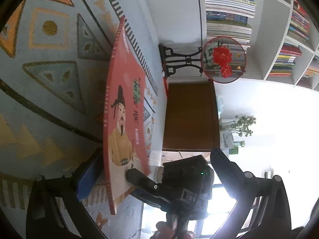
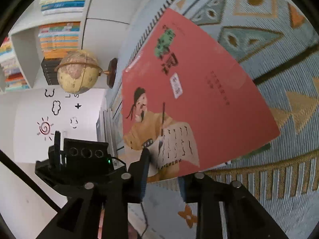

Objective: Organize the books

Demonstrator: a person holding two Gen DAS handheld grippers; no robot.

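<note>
The red book's (image 2: 195,91) lower edge is disappearing behind the right gripper (image 2: 165,171) at six o'clock in the right wrist view, so the grip is staying unclear. Its small cover print is reading too blurred. In the left wrist view, the shelved book spines (image 1: 229,6) at one o'clock are staying illegible, and a hand (image 1: 171,231) is being cut off at six o'clock.

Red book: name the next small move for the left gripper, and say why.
Probably close the left gripper on the red book. Its jaws stand wide apart with the book between them, and its blue pad sits just behind the book. The right gripper straddles the book's lower edge, but its jaws look loose, so the book seems barely supported.
</note>
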